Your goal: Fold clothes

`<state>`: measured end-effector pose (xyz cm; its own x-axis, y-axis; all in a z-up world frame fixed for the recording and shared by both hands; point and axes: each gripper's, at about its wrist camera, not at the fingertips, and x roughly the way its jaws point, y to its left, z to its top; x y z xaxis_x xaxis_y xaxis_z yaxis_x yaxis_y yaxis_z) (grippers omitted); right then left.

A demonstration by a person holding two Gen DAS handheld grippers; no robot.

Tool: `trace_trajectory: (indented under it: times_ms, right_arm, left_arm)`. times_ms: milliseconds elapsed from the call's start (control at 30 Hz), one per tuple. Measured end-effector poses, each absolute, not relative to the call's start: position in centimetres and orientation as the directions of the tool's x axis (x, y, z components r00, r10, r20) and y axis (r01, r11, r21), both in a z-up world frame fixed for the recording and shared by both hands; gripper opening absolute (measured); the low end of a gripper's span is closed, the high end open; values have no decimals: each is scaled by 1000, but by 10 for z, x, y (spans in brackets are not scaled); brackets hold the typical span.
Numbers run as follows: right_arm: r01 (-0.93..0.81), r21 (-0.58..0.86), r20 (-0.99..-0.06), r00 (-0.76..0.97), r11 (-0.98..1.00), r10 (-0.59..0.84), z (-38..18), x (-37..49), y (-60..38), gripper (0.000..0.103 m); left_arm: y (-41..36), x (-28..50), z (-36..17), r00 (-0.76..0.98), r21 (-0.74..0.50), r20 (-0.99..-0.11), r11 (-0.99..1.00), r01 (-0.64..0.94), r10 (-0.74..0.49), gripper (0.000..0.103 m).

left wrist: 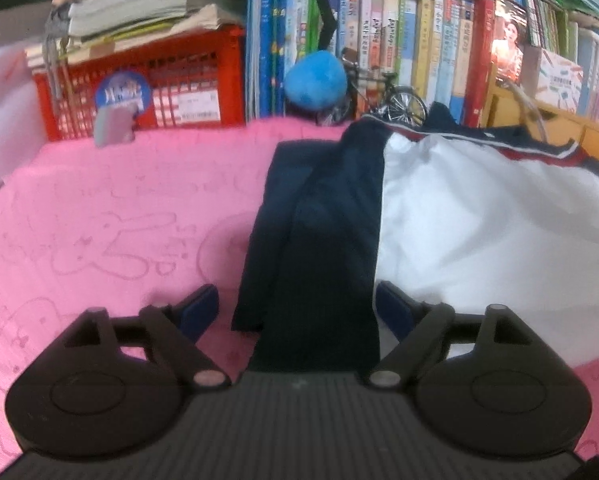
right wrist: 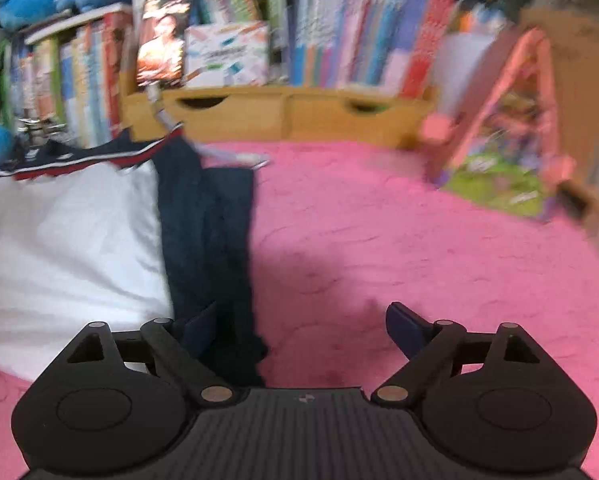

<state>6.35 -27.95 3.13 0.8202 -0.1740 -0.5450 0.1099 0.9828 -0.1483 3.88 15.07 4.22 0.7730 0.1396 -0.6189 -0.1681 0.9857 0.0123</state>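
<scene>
1. The left gripper (left wrist: 297, 310) hangs nearest, its jaws spread wide and released, with the navy sleeve (left wrist: 319, 240) lying loose between them; the pads press on nothing.
2. The right gripper (right wrist: 299, 330) is also released. Its left pad sits over the other navy sleeve (right wrist: 215, 248) and its right pad over bare pink blanket (right wrist: 399, 240). It holds nothing.
3. The jacket (left wrist: 479, 208) lies flat across the middle of the blanket, white body up. Its navy collar with the red stripe points toward the far edge by the bookshelf (left wrist: 419, 40), and a sleeve is folded in along each side.
4. By my reading, the sleeves are done and the cross fold of the body comes next.
5. To do it well, I would pinch both near corners of the hem together with the sleeve ends, lift them evenly, carry them to the collar, and keep the side edges parallel so the sleeves stay tucked.
</scene>
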Motion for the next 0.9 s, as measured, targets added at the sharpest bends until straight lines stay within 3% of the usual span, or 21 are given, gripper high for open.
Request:
trace_trajectory:
  times_ms: [133, 233, 300, 400, 467, 533, 567, 600, 667, 767, 900]
  right_arm:
    - [107, -333, -365, 901, 937, -233, 44, 36, -221, 88]
    - [-163, -147, -416, 905, 976, 89, 57, 24, -178, 84]
    - [-327, -33, -467, 841, 945, 274, 58, 24, -143, 68]
    - [-474, 36, -504, 752, 880, 425, 50, 29, -95, 53]
    - [-505, 47, -539, 714, 862, 447, 42, 36, -81, 50]
    - [-511, 40, -571, 694, 859, 439, 34, 44, -79, 44]
    - [-505, 25, -580, 696, 863, 424, 30, 47, -83, 33]
    - [-489, -1, -576, 713, 872, 399, 27, 48, -91, 31]
    - [-431, -19, -583, 738, 902, 340, 27, 53, -119, 39]
    - [-283, -109, -584, 794, 953, 169, 21, 64, -165, 38]
    - [-78, -120, -580, 815, 990, -6, 21, 83, -247, 38]
  left_arm:
    - [148, 39, 42, 772, 25, -618, 985, -169, 148, 88]
    - [150, 39, 41, 771, 19, -620, 985, -171, 146, 89]
    - [148, 39, 41, 771, 30, -618, 985, -172, 154, 89]
    - [145, 39, 42, 772, 60, -611, 983, -173, 173, 90]
    - [143, 38, 42, 773, 75, -607, 982, -174, 183, 90]
    - [142, 39, 42, 773, 85, -605, 981, -174, 189, 90]
    - [141, 39, 42, 774, 89, -604, 981, -174, 192, 90]
    - [143, 39, 42, 773, 79, -606, 982, -173, 185, 90]
    - [146, 39, 41, 772, 55, -612, 983, -173, 170, 90]
    - [149, 39, 41, 770, 35, -617, 984, -175, 159, 90]
    - [149, 38, 41, 770, 36, -618, 984, -177, 161, 91]
